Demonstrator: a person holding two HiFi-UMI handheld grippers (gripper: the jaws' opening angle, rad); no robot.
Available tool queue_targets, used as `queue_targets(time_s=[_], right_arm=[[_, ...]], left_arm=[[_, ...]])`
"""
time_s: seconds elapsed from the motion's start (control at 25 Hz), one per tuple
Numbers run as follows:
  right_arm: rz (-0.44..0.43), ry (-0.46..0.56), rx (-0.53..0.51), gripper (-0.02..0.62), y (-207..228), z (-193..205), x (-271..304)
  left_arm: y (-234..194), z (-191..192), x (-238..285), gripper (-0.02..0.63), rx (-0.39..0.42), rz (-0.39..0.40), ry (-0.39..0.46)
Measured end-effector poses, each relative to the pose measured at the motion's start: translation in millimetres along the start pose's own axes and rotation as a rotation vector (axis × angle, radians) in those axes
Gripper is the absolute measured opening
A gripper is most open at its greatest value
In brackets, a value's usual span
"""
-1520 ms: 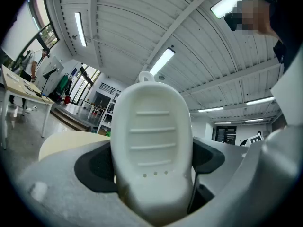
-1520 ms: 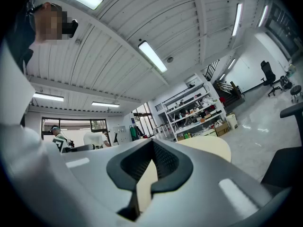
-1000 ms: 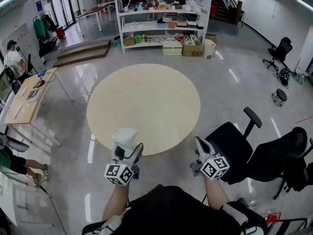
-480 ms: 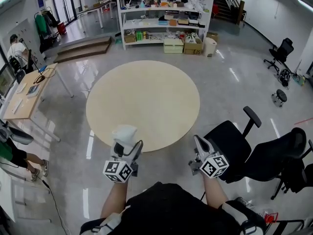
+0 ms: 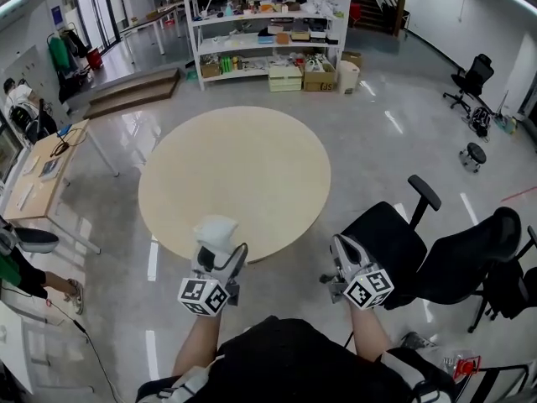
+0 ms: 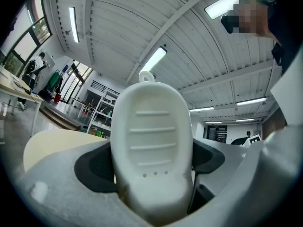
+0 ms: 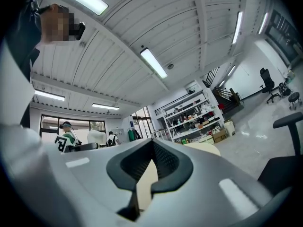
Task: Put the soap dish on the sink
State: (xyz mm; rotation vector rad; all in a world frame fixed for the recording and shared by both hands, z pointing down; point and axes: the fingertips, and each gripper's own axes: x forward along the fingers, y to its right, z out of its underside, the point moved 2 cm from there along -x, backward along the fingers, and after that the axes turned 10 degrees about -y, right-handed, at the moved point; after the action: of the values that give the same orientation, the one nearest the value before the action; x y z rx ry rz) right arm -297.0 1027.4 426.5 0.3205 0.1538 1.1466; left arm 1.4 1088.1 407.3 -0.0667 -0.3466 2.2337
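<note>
Two grippers were held low before the person, near the closest edge of the round table (image 5: 235,175). At left, the left gripper (image 5: 219,257) had its jaws clamped on the white soap dish (image 6: 151,141). The dish stood upright between the pads, ribbed face toward that gripper's camera, with a small loop at its top. It was held in the air and touched nothing but the jaws. To the right, the right gripper (image 5: 341,248) carried nothing; its jaws were drawn close, with only a thin slit between the pads. Farther right stood black office chairs (image 5: 394,242). Shelving (image 5: 260,23) lay beyond the table. No sink showed in any view. Judgement: the carry step was in hand, dish grasped but not yet placed. The next move likely called for finding the sink, bringing the dish over its rim, turning it level with the ribbed face up, and parting the jaws only once it rested. Risk: gripped at its lower end, the dish might pivot.
</note>
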Motion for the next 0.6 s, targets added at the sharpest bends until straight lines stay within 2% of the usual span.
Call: queue_targets(time_s=[0.6], right_arm=[[0.104,0.047,-0.054,0.006,36,-12,-64]], left_arm=[[66,11,42,0.454,0.037,0.135,-0.021]])
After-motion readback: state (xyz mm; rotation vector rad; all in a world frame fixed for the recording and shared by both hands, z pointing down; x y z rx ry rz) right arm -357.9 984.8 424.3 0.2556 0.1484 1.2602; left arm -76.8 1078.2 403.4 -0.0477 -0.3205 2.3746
